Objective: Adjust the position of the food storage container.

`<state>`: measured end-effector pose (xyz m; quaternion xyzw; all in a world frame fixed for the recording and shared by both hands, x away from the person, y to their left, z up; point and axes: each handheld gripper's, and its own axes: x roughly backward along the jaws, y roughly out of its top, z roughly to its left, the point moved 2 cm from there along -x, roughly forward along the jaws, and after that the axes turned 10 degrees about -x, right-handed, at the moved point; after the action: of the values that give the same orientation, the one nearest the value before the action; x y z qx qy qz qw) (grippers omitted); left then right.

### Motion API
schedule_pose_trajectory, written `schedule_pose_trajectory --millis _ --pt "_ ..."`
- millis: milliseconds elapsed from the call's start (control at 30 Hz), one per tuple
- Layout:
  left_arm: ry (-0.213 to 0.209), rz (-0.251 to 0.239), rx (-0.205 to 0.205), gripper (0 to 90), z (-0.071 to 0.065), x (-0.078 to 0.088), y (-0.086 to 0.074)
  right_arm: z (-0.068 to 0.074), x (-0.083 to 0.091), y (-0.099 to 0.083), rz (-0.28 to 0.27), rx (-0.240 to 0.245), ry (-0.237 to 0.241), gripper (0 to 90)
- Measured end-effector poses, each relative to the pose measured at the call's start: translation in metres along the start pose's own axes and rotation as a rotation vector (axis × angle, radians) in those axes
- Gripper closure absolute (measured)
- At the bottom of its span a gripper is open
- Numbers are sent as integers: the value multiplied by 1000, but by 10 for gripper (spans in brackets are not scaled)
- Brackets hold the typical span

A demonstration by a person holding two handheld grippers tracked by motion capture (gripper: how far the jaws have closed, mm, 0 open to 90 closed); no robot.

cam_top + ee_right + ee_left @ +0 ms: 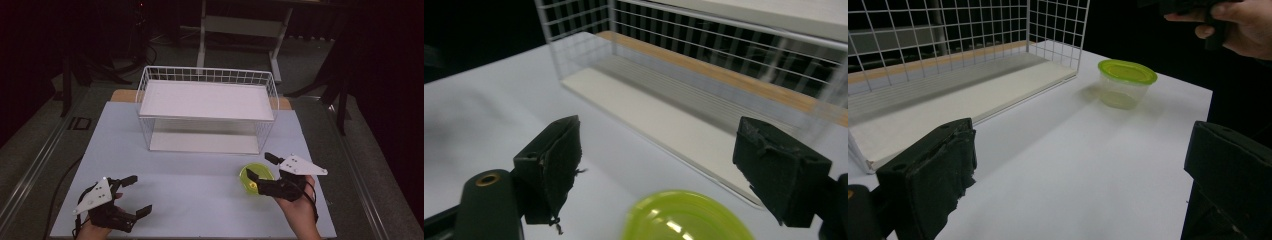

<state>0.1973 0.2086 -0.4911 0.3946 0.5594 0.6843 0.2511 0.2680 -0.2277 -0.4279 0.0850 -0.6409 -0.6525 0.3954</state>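
left gripper (pixel 134 195) at lower left of high view, jaws wide apart, nothing between them, hovering over bare white table (pixel 190 195). right gripper (pixel 261 166) at lower right, jaws apart, poised just over green-lidded clear container (pixel 256 178); pads not pressing it. container sits on table right of centre, near front of white wire rack (pixel 207 107), apart from it. rack at frame centre, two white shelves. dark floor beyond.
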Motion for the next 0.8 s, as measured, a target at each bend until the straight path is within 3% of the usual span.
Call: schedule_pose_trajectory --millis 100,200,333,433,467,767,800 --pt "-2 2 1 12 0 -1 0 -11 0 -4 14 -12 -47 252" --pt "-2 2 1 12 0 -1 0 -25 3 -11 19 -28 -72 370" --pt "-3 2 2 12 0 -1 0 -35 5 -18 32 -38 -100 447" --pt "-5 4 3 12 0 -1 0 -44 6 -26 50 -50 -151 517" --pt "-5 4 3 12 -1 -1 0 -50 6 -31 66 -66 -167 586" --pt "-6 5 2 12 -1 -2 0 -69 12 -57 133 -90 -218 798" --pt "-7 6 -1 12 -1 -2 0 -73 12 -63 160 -101 -223 879"
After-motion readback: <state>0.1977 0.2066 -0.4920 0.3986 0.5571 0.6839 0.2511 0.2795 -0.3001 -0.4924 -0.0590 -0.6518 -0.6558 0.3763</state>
